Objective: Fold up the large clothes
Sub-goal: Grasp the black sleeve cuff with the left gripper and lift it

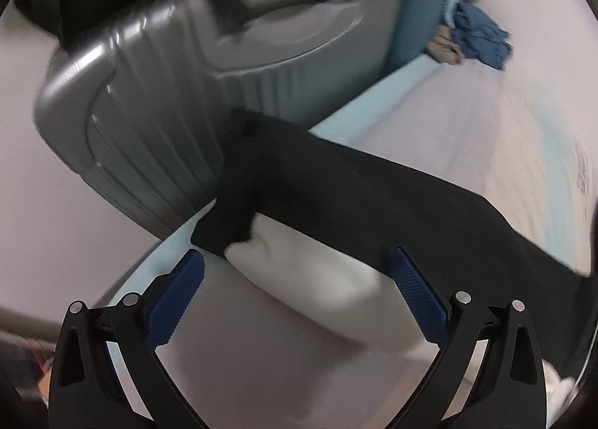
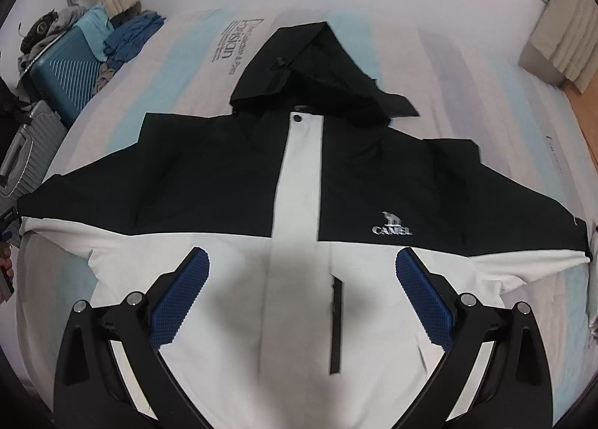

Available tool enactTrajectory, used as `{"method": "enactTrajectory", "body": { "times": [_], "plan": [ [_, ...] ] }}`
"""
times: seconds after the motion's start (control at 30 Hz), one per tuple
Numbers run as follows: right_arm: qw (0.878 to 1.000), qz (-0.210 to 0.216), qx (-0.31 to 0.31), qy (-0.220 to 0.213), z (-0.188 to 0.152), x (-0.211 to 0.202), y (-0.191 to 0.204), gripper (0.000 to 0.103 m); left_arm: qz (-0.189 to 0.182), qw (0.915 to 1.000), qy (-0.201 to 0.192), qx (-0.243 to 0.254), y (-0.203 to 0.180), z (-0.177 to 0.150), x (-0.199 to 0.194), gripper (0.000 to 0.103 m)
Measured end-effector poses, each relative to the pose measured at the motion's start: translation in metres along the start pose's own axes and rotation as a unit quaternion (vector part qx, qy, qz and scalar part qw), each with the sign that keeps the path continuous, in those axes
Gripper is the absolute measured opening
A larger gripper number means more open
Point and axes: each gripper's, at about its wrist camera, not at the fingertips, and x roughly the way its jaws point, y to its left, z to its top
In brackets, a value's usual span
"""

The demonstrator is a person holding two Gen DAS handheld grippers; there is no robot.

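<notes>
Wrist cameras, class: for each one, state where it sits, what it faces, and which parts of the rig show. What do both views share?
Left wrist: on the left gripper, facing the jacket sleeve at the bed edge, grey suitcase beyond; open fingers show.
Right wrist: on the right gripper, above the spread jacket; open fingers show.
Shared: jacket, bed, suitcase.

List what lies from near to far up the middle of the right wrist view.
Right claw → jacket's white lower front → white placket → snap button → black hood → striped bed sheet.
</notes>
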Motion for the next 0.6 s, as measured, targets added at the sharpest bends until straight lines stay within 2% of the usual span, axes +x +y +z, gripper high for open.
{"method": "enactTrajectory", "body": {
  "times": [0.13,0.27,0.33,0.5,0.53,0.6],
  "plan": [
    [1.000,-0.006,-0.011,0.005,0.007,0.021,0.010,0.096,-0.012,0.9998,0.011,-0.010,0.011,0.005,0.022,0.097],
    [1.000,-0.010,-0.001,0.009,0.012,0.042,0.001,0.096,-0.042,0.9983,0.013,-0.037,0.023,0.007,0.041,0.098],
    [1.000,-0.012,0.008,0.016,0.017,0.054,-0.008,0.096,-0.046,0.9984,0.010,-0.031,0.023,0.006,0.044,0.097],
    [0.999,-0.026,0.027,0.032,0.016,0.070,-0.027,0.096,-0.087,0.9955,0.015,-0.034,0.026,0.007,0.045,0.064],
    [0.999,-0.024,0.033,0.036,0.014,0.071,-0.031,0.096,-0.093,0.9950,0.016,-0.033,0.028,0.007,0.044,0.061],
    [0.998,-0.022,0.040,0.042,0.008,0.071,-0.034,0.096,-0.107,0.9937,0.013,-0.028,0.032,0.005,0.042,0.044]
  ]
}}
